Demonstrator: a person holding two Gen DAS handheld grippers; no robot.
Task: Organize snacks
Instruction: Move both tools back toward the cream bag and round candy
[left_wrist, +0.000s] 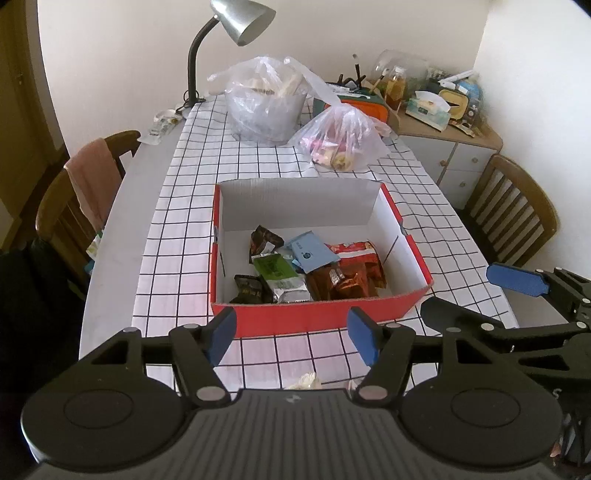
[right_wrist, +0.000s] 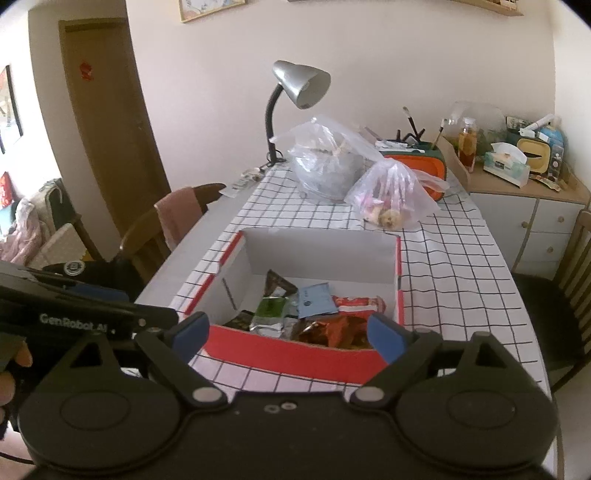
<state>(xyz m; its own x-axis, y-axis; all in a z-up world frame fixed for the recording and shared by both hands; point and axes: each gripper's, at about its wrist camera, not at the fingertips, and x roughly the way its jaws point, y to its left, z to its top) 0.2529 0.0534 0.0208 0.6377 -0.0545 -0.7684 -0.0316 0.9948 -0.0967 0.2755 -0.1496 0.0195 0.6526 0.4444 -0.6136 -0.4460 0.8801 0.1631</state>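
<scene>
A red cardboard box (left_wrist: 317, 316) with white inside walls sits on the checked tablecloth (left_wrist: 192, 229). Several snack packets lie in it: a green and silver one (left_wrist: 282, 275), a light blue one (left_wrist: 312, 251), red ones (left_wrist: 360, 258) and dark brown ones (left_wrist: 248, 288). My left gripper (left_wrist: 293, 334) hovers open just in front of the box's near wall, nothing between its blue pads. My right gripper (right_wrist: 286, 334) is open too, empty, over the same near wall (right_wrist: 291, 356); it also shows at the right of the left wrist view, as the right gripper (left_wrist: 476, 295).
Two clear plastic bags (left_wrist: 264, 99) (left_wrist: 341, 138) stand behind the box, beside a silver desk lamp (left_wrist: 240, 18). Wooden chairs (left_wrist: 70, 206) (left_wrist: 513, 210) flank the table. A cluttered cabinet (left_wrist: 447, 125) is at the back right. A pale wrapper (left_wrist: 304, 382) lies under my left gripper.
</scene>
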